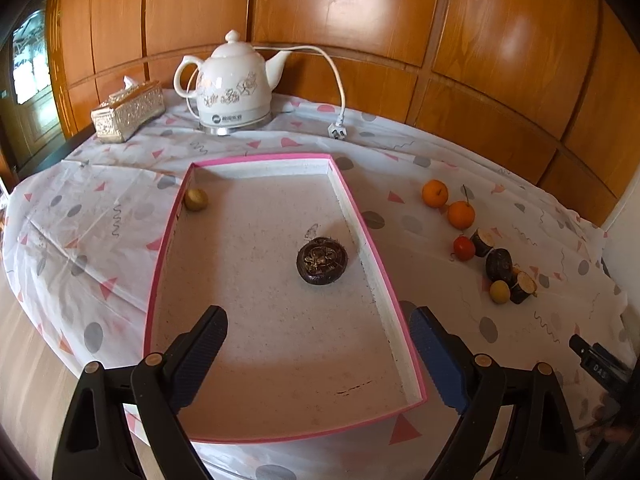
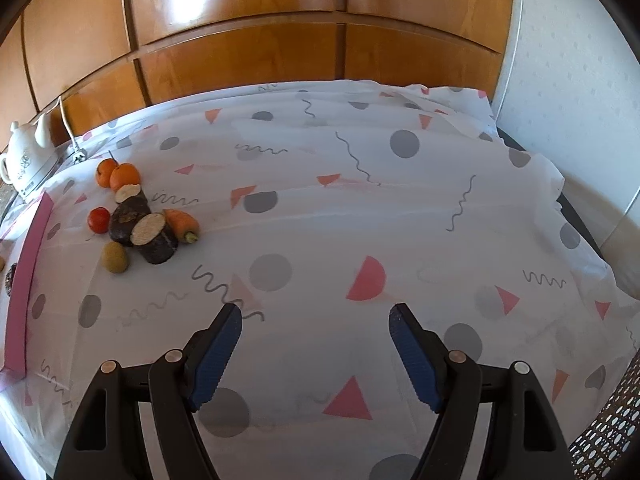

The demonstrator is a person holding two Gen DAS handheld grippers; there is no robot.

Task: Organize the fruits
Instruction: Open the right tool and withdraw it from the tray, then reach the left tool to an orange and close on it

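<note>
left gripper (image 1: 318,354): wide open, empty, over pink tray (image 1: 362,216) | right gripper (image 2: 316,354): open, empty | fruit pile (image 2: 136,216) left of frame: likely light, round, rolls; grip across middle

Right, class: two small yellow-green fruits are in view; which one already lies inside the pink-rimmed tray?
The yellow-green fruit in the tray's far left corner; the other yellow-green one sits outside on the tablecloth, beside the dark cut pieces.
</note>
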